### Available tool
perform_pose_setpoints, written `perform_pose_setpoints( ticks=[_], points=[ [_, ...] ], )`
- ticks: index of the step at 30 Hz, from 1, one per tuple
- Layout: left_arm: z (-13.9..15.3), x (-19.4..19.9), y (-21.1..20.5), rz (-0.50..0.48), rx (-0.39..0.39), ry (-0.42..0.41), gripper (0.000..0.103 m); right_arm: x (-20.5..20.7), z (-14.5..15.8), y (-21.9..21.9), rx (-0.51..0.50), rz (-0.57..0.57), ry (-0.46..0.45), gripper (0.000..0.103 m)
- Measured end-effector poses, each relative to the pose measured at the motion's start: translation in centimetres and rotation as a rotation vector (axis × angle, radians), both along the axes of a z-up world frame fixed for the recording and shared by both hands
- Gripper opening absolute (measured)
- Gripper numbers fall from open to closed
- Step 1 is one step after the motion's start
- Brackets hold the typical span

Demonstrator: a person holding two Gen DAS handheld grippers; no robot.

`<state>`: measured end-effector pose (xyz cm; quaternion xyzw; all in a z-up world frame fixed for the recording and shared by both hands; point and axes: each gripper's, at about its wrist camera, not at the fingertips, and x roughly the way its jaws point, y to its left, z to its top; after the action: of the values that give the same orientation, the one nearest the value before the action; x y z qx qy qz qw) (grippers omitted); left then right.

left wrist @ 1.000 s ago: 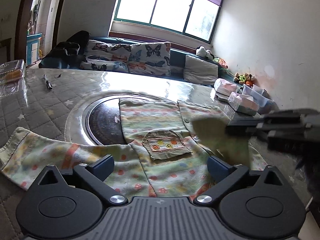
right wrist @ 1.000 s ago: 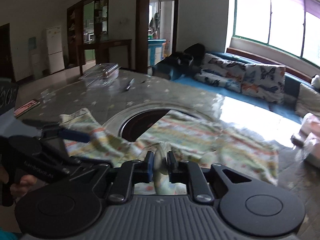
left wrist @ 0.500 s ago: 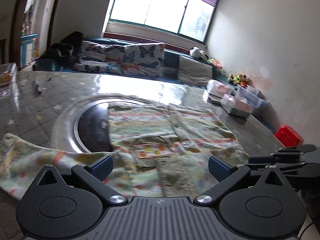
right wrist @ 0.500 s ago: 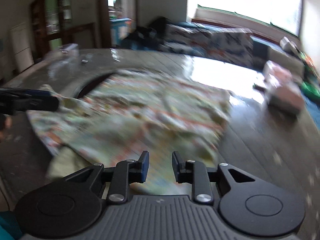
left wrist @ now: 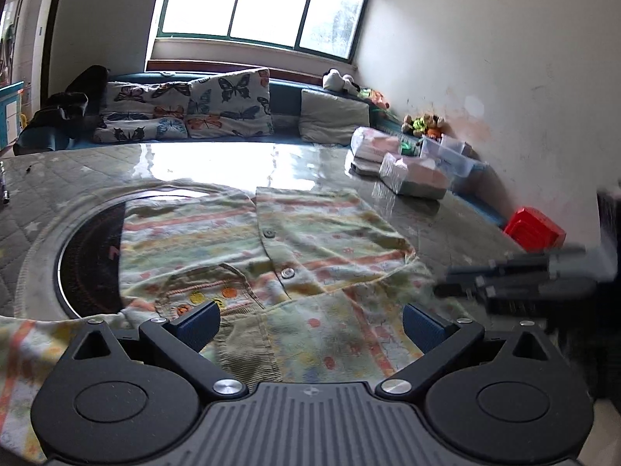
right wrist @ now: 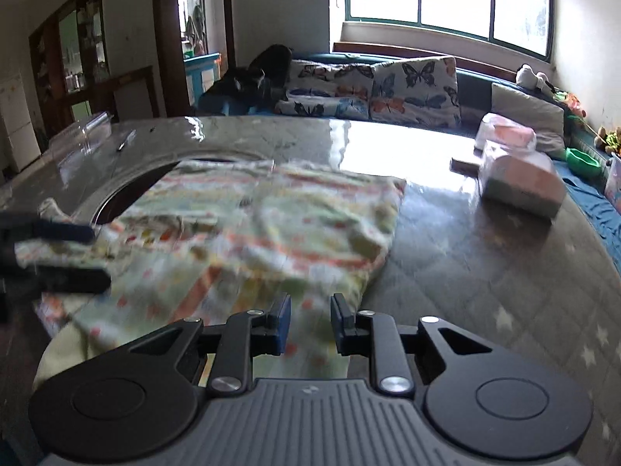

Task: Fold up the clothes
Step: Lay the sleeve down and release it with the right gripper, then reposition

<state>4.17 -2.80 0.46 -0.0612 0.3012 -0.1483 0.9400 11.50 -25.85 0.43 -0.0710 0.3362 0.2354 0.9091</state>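
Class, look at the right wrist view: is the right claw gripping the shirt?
No, the right claw is open, nothing between its fingers, above the shirt.

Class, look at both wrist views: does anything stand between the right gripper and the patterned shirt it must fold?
Nothing visible does. The right gripper is open directly over the near edge of the shirt, with no object between them.
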Motion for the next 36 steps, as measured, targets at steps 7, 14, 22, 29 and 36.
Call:
perform_pose_setpoints(
  ticks=[7,14,22,29,36],
  points=[
    [-1.3,1.2,0.0,0.023,0.015,0.028,0.062,2.5,-1.8,0.7,0.000,0.005,0.037,0.021],
    [-2.8,1.6,-0.4,0.009,0.058,0.035,0.043,2.4,-1.8,1.2,-0.027,0.017,0.036,0.021],
    [-1.8,0.4,1.0,0.042,0.052,0.019,0.043,0.8,-0.2,4.4,-0.024,0.137,0.007,0.021],
    [-0.8,-1.6,4.6,0.147,0.045,0.010,0.049,-0.6,-1.2,9.0,-0.035,0.258,0.030,0.021],
    [-0.2,-4.6,10.6,0.341,0.050,-0.002,0.054,-1.2,-1.9,11.0,-0.051,0.312,0.041,0.022]
  ],
)
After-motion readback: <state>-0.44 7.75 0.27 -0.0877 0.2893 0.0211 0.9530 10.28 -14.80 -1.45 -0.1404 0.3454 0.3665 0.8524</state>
